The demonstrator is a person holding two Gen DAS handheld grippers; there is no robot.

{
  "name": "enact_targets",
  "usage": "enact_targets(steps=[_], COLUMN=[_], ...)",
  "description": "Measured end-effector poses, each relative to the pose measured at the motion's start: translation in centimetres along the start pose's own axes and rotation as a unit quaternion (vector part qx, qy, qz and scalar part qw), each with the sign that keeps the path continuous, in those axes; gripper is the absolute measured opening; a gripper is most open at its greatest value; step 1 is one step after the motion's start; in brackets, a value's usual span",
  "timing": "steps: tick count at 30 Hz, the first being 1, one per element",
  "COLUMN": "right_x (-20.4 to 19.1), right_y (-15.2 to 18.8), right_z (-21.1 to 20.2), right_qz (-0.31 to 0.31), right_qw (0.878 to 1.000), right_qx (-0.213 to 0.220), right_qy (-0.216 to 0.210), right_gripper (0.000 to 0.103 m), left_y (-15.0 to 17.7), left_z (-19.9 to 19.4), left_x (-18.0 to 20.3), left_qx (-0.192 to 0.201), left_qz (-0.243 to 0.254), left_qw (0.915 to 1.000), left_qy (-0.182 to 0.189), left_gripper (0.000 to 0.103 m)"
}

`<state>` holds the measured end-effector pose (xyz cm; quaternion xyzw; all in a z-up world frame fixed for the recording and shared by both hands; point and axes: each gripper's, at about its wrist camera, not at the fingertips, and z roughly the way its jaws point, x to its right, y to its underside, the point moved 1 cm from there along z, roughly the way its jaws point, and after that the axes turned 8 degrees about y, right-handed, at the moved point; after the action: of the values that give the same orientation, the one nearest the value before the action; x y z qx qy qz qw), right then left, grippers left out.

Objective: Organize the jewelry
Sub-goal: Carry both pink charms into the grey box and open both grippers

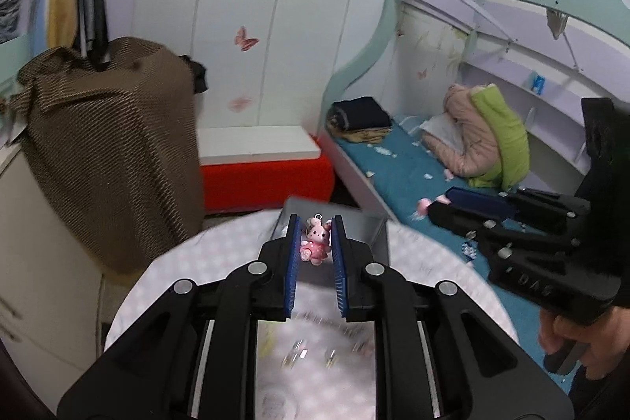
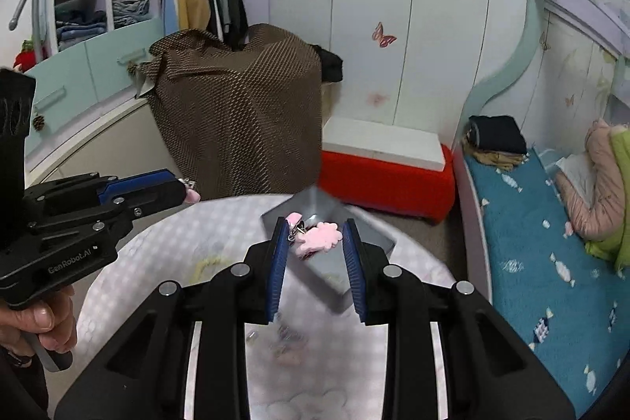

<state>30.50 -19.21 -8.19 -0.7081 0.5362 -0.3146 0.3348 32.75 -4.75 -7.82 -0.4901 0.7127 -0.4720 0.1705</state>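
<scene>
In the left wrist view, the left gripper (image 1: pixel 315 243) holds a small pink bunny charm (image 1: pixel 314 241) between its blue pads (image 1: pixel 291 262); the pads sit close on either side and the charm hangs there above the grey box (image 1: pixel 366 223) on the round table (image 1: pixel 189 262), so I judge the grip closed on it, though contact on the right pad is hard to confirm. The charm looks light, hard and glossy, likely a bit slippery, with a thin metal loop at the top that could bend; its body is the safer place to squeeze. Other small pieces lie blurred on the table below. In the right wrist view, the right gripper (image 2: pixel 315 243) carries a flat pink charm (image 2: pixel 319 239) with a metal clasp, pressed against the left pad while a gap shows at the right pad, so whether it is truly clamped I cannot tell. It hovers over the same box (image 2: pixel 334 262). This piece looks light and stiff; its clasp end is the fragile part.
</scene>
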Motion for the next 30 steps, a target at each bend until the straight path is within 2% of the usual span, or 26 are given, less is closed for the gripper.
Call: enact_targets(steps=[5, 10, 18, 25, 27, 28, 29, 30], right_x=[1.3, 2.6, 3.0, 2.8, 2.7, 2.7, 2.8, 2.7], right_y=[-1.3, -1.4, -0.7, -0.1, 0.1, 0.2, 0.2, 0.3], right_z=[2.3, 4.8, 7.8, 9.6, 9.9, 10.0, 10.2, 10.2], right_qz=[0.012, 0.03, 0.043, 0.044, 0.047, 0.049, 0.048, 0.048], right_qw=[1.0, 0.999, 0.996, 0.994, 0.993, 0.993, 0.993, 0.992], right_qx=[-0.015, -0.042, -0.077, -0.101, -0.105, -0.107, -0.109, -0.112], right_qy=[-0.003, -0.003, -0.008, -0.013, -0.016, -0.017, -0.016, -0.015], right_gripper=[0.026, 0.026, 0.026, 0.026, 0.027, 0.027, 0.027, 0.027], left_y=[-2.6, -3.9, -4.0, -3.2, -3.1, -3.1, -3.1, -3.1], left_z=[4.2, 8.4, 13.5, 15.6, 15.8, 15.7, 15.5, 15.1], left_x=[-0.1, -0.9, -2.3, -3.4, -3.7, -3.7, -3.7, -3.8], left_qx=[-0.021, -0.053, -0.099, -0.125, -0.128, -0.126, -0.122, -0.115], left_qz=[0.002, -0.013, -0.026, -0.031, -0.033, -0.032, -0.03, -0.028], left_qw=[0.9997, 0.9979, 0.9938, 0.9912, 0.9909, 0.9914, 0.9921, 0.993], left_qy=[0.015, 0.034, 0.042, 0.029, 0.024, 0.015, 0.01, 0.004], left_gripper=[0.016, 0.016, 0.016, 0.018, 0.033, 0.051, 0.064, 0.068])
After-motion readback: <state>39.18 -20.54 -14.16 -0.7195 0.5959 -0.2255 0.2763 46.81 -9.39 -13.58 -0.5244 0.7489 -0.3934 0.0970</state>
